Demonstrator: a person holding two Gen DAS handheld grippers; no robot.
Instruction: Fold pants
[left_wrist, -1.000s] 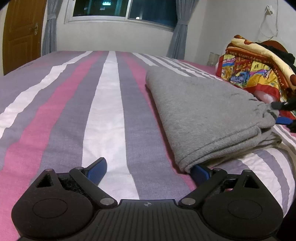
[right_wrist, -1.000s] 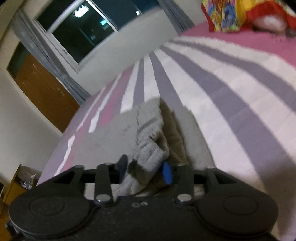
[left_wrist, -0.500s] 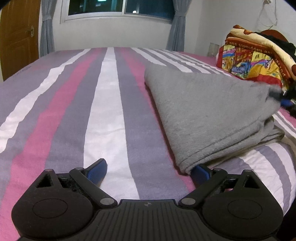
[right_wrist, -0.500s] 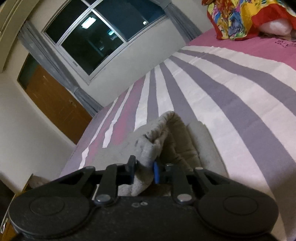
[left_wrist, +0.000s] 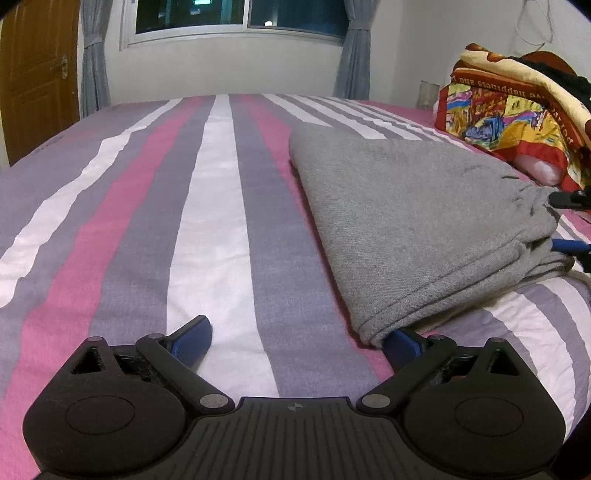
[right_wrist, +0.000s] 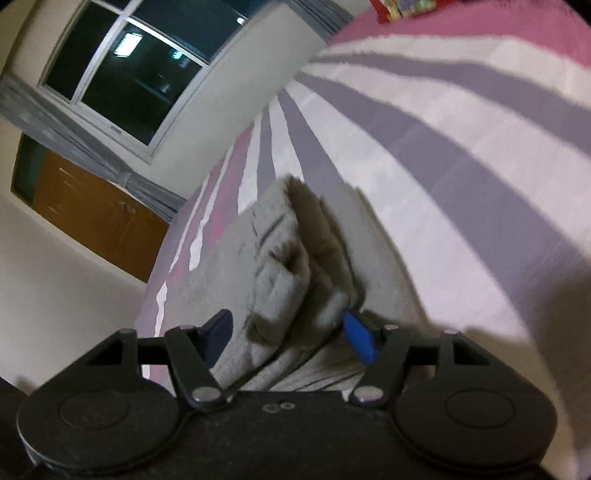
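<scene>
Here, everything is placed relative to the folded grey pants (left_wrist: 413, 221), which lie on the striped bedspread (left_wrist: 207, 206) with several layers stacked at their near edge.

Far to the left of the pants, a brown wooden door (left_wrist: 37, 77) is seen, and beyond the pants a dark window (left_wrist: 240, 14) is framed by 2 grey curtains (left_wrist: 94, 59).

The left gripper (left_wrist: 297, 338) is set low at the near corner of the pants. Its jaws are spread wide: 1 blue finger rests on the bare bedspread well left of the pants, and the other is tucked under the pants' near corner. Nothing is clamped between them.

To the right of the pants, a colourful blanket (left_wrist: 509, 110) is piled on the bed.

At the right end of the pants, the right gripper (right_wrist: 290, 334) is seen in its own wrist view, tilted. Its jaws are partly apart, and the bunched end of the pants (right_wrist: 295, 266) sits between the 2 fingers. The bright blue finger touches the cloth; whether the darker finger presses on it cannot be told, as the frame is blurred.
</scene>
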